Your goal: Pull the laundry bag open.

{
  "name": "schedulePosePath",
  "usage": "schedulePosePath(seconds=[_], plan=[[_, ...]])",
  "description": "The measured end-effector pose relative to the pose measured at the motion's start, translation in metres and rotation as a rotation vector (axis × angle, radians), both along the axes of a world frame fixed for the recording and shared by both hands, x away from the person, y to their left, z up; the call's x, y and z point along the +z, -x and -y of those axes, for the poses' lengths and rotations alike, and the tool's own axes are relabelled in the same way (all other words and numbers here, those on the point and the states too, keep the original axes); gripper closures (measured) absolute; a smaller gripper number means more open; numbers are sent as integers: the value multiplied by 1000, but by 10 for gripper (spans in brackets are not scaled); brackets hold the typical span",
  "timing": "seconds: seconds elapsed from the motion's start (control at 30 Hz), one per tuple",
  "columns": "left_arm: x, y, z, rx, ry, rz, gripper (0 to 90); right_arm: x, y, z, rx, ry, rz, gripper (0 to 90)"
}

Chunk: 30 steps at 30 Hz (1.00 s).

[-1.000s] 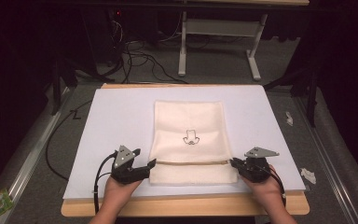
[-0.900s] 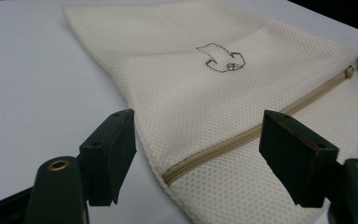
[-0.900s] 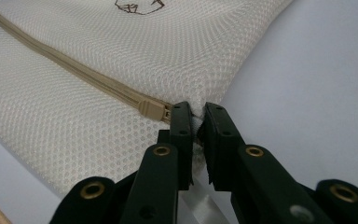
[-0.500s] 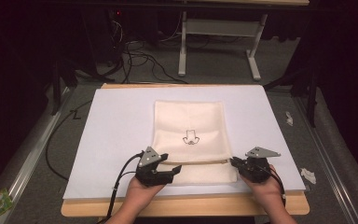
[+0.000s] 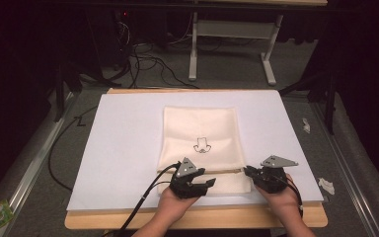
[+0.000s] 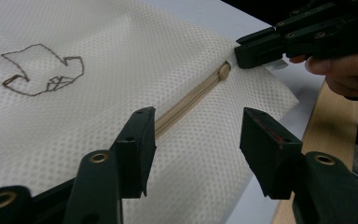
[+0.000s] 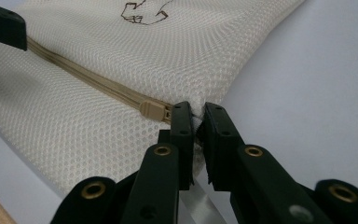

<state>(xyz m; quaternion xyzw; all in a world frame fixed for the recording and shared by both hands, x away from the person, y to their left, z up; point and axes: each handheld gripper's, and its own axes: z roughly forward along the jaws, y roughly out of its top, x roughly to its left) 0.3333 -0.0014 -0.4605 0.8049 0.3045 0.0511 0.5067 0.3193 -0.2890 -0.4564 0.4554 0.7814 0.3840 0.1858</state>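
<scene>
Moved rightward along the zipper (image 6: 186,100) since a second ago: left gripper (image 5: 197,186), jaws wide open over the mesh pouch (image 5: 201,133). Pinching the pouch's corner beside the zipper pull (image 7: 153,110): right gripper (image 7: 195,123). Lying flat mid-worktop (image 5: 128,143): pouch.

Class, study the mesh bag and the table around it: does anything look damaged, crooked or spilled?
Nothing stands out. The mesh bag lies flat and square on the white sheet, its zipper straight and closed. The right gripper pinches the bag's edge; the left gripper is open above the zipper.
</scene>
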Motion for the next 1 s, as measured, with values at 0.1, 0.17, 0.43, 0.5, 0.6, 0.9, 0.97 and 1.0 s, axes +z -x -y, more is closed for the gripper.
schedulePosePath(seconds=[0.1,0.17,0.43,0.5,0.6,0.9,0.97,1.0], plan=[[-1,-1,11,-8,-28,18,503,1,-1,1,8,-1,9,842],[-1,-2,18,-8,-21,10,517,3,-1,2,5,-16,9,842],[2,-5,48,-18,-52,37,576,6,-2,5,35,-41,33,842],[2,-7,56,-22,-60,27,596,7,-3,7,34,-58,34,842],[3,-9,66,-22,-53,7,636,8,-3,8,25,-71,31,842],[-5,-19,80,-11,-2,-52,749,10,-3,8,38,-80,46,843],[-5,-20,82,-1,11,-56,754,10,-3,8,34,-87,42,843],[-6,-21,83,3,15,-51,762,10,-3,8,34,-89,43,843]])
